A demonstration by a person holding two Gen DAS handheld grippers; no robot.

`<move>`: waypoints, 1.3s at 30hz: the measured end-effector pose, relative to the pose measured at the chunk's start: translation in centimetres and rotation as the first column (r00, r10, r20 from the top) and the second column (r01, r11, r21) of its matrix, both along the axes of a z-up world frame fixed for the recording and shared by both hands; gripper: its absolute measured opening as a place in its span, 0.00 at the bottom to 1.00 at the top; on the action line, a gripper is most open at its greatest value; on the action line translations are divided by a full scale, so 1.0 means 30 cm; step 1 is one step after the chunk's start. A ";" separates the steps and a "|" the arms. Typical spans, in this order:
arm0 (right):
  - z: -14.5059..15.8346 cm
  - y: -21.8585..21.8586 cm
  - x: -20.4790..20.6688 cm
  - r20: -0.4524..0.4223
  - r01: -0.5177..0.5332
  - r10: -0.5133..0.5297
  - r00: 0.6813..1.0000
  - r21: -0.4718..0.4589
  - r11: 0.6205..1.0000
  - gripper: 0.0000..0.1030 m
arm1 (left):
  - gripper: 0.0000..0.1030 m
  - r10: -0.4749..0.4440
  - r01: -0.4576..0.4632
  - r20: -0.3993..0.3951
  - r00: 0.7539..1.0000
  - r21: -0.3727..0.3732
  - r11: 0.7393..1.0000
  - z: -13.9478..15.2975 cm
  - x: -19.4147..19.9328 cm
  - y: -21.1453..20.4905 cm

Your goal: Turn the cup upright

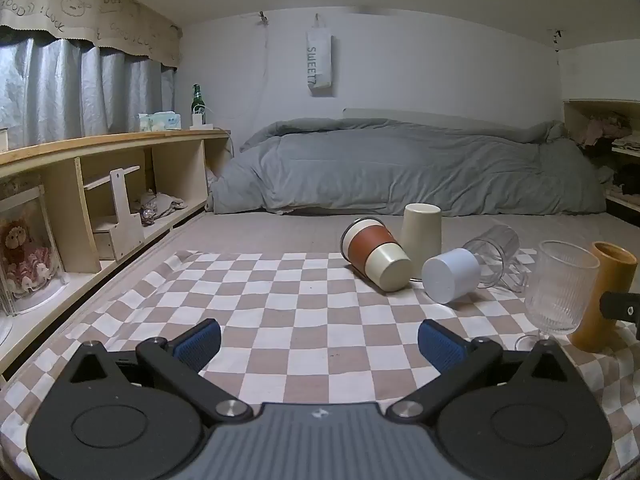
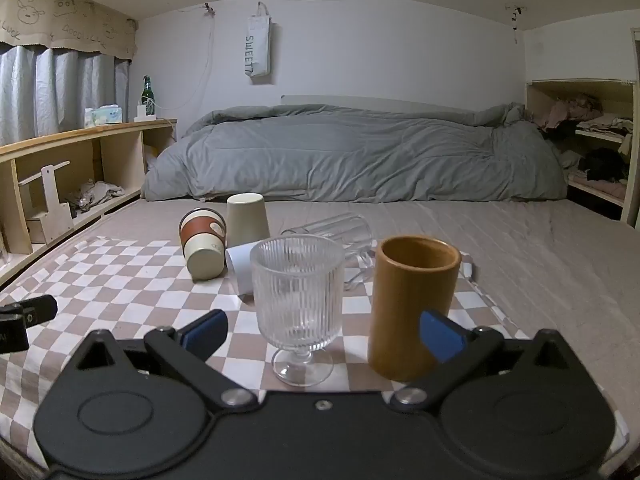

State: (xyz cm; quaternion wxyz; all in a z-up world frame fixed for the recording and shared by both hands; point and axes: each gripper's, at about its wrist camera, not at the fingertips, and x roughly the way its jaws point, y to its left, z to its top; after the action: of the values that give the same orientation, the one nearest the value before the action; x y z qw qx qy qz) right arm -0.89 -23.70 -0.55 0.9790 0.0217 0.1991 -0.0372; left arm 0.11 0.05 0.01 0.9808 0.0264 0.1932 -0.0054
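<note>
Several cups sit on a checkered cloth (image 1: 280,304). A brown-sleeved cream cup (image 1: 376,254) (image 2: 202,246) lies on its side. A cream cup (image 1: 421,230) (image 2: 247,220) stands upside down behind it. A white cup (image 1: 450,274) (image 2: 239,264) and a clear glass mug (image 1: 494,254) (image 2: 336,230) lie on their sides. A ribbed stemmed glass (image 1: 560,288) (image 2: 298,304) and a bamboo cup (image 1: 604,296) (image 2: 412,304) stand upright. My left gripper (image 1: 319,344) is open and empty, short of the cups. My right gripper (image 2: 323,334) is open, its fingers either side of the glass and bamboo cup.
The cloth lies on a bed with a grey duvet (image 1: 400,164) at the back. A wooden shelf unit (image 1: 100,184) runs along the left, holding a bottle (image 1: 196,104) and tissue box. Open shelves with clothes (image 2: 592,148) stand at the right.
</note>
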 end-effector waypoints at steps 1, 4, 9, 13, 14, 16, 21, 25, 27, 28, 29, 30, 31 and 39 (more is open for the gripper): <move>0.000 0.001 -0.001 0.003 0.000 0.000 1.000 0.000 1.000 1.00 | 1.00 0.000 0.000 0.000 1.000 -0.001 1.000 0.000 0.002 0.001; 0.000 0.002 -0.001 0.007 0.000 0.000 1.000 -0.003 1.000 1.00 | 1.00 0.002 -0.002 0.000 1.000 -0.003 1.000 0.000 0.011 0.006; 0.002 -0.001 0.001 0.005 0.000 0.000 1.000 -0.004 1.000 1.00 | 1.00 0.000 0.000 0.009 1.000 0.004 1.000 -0.001 -0.002 -0.001; 0.002 0.008 -0.002 0.006 -0.001 0.001 1.000 -0.010 1.000 1.00 | 1.00 -0.001 0.001 0.011 1.000 0.003 1.000 0.000 -0.003 -0.002; 0.002 0.000 0.002 0.006 -0.001 0.001 1.000 -0.009 1.000 1.00 | 1.00 -0.002 0.002 0.011 1.000 0.003 1.000 0.000 -0.003 -0.001; 0.002 -0.002 0.003 0.006 0.000 0.000 1.000 -0.009 1.000 1.00 | 1.00 -0.002 0.002 0.011 1.000 0.004 1.000 0.000 -0.003 -0.001; 0.001 0.003 0.002 0.006 -0.001 0.001 1.000 -0.012 1.000 1.00 | 1.00 -0.001 0.001 0.011 1.000 0.003 1.000 0.000 -0.003 -0.002; 0.001 0.003 0.002 0.006 0.000 0.000 1.000 -0.013 1.000 1.00 | 1.00 -0.002 0.002 0.011 1.000 0.003 1.000 0.000 -0.003 -0.001; 0.001 0.004 0.002 0.006 0.000 0.001 1.000 -0.014 1.000 1.00 | 1.00 -0.001 0.001 0.011 1.000 0.003 1.000 0.000 -0.003 -0.001; 0.001 0.002 0.002 0.006 0.000 0.000 1.000 -0.014 1.000 1.00 | 1.00 -0.002 0.002 0.011 1.000 0.003 1.000 0.000 -0.003 -0.001; 0.001 0.004 0.002 0.006 0.000 0.000 1.000 -0.014 1.000 1.00 | 1.00 -0.001 0.001 0.011 1.000 0.003 1.000 0.000 -0.003 -0.001; 0.001 0.004 0.002 0.006 -0.001 0.001 1.000 -0.014 1.000 1.00 | 1.00 -0.001 0.001 0.011 1.000 0.003 1.000 0.000 -0.003 -0.001; 0.001 0.002 0.003 0.005 0.000 0.001 1.000 -0.014 1.000 1.00 | 1.00 -0.002 0.002 0.011 1.000 0.003 1.000 0.000 -0.003 -0.001; 0.002 0.005 0.004 0.004 0.000 0.000 1.000 -0.016 1.000 1.00 | 1.00 0.001 -0.001 0.010 1.000 0.004 1.000 -0.001 -0.003 -0.001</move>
State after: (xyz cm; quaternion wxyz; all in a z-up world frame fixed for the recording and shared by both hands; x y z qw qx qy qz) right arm -0.76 -23.54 -0.50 0.9796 0.0140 0.1967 -0.0386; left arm 0.01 0.00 -0.01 0.9817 0.0283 0.1885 -0.0046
